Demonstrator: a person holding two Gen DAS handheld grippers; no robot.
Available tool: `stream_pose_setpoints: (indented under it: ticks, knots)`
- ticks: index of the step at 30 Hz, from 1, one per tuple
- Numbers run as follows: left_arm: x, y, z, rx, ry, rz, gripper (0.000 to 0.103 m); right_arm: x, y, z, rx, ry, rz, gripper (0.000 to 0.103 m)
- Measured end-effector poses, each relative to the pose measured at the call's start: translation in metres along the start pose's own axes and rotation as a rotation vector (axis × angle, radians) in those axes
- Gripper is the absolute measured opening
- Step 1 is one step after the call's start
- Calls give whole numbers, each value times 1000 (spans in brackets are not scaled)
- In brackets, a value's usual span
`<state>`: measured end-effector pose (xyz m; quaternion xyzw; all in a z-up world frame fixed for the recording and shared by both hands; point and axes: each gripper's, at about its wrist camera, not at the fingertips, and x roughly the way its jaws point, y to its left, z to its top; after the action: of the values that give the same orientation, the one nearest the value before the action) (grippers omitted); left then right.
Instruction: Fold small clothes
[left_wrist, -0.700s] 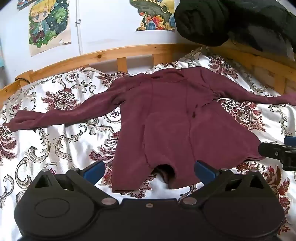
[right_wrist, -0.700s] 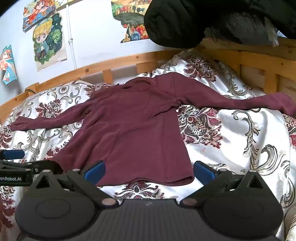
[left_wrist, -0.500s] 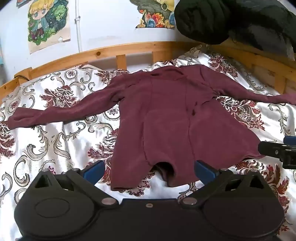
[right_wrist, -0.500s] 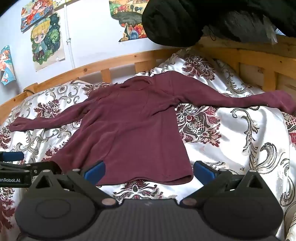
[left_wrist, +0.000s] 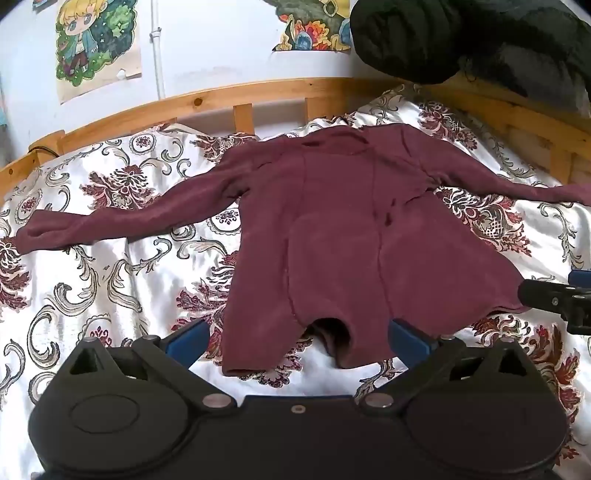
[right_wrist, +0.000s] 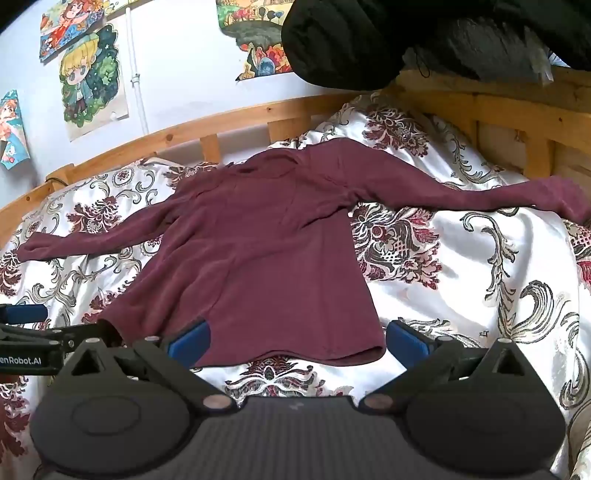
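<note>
The maroon top (left_wrist: 332, 236) was laid flat on the patterned bedspread (left_wrist: 110, 280), sleeves spread, presumably so folds could be started cleanly. The left gripper (left_wrist: 297, 338) and right gripper (right_wrist: 297, 338) were held fully spread and empty above its hem.

Bed covered with a glossy white bedspread (left_wrist: 110, 280), printed all over with dark red flowers and grey-gold scrolls; lightly creased. Pale wooden bed rail (left_wrist: 207, 101) runs along the far side, short upright slats under it, and continues along the right side (right_wrist: 517, 107). A dark cable (left_wrist: 40, 149) hangs over the rail at the far left corner. Large black bundle of fabric (right_wrist: 369, 40) sits on the rail at the upper right. White wall behind, with a thin white pipe (left_wrist: 159, 55) running up it. Cartoon poster of a blond figure (left_wrist: 92, 44) left of the pipe; a second colourful poster (left_wrist: 314, 33) to its right, partly hidden by the black bundle. Right wrist view shows two more prints (right_wrist: 13, 129) further left.
</note>
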<state>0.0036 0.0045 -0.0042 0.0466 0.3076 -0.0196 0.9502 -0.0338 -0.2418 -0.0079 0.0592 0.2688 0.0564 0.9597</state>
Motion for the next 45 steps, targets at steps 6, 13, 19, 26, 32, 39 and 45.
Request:
stream_pose_setpoints:
  ticks: [6, 13, 19, 26, 32, 39, 45]
  knots:
    - [0, -1, -1, 3, 1, 1, 102, 0, -1, 0, 6, 5, -1, 103]
    - [0, -2, 0, 5, 2, 2, 102, 1, -1, -1, 10, 7, -1, 103]
    - [0, -2, -1, 6, 2, 2, 102, 1, -2, -1, 20, 13, -4, 103]
    - [0, -2, -1, 6, 2, 2, 102, 1, -1, 0, 27, 17, -9, 103]
    - [0, -2, -1, 5, 2, 1, 102, 1, -2, 1, 32, 21, -11, 103]
    - [0, -2, -1, 6, 3, 2, 102, 2, -3, 1, 36, 25, -12, 103]
    - [0, -2, -2, 5, 4, 2, 102, 3, -3, 1, 37, 27, -12, 103]
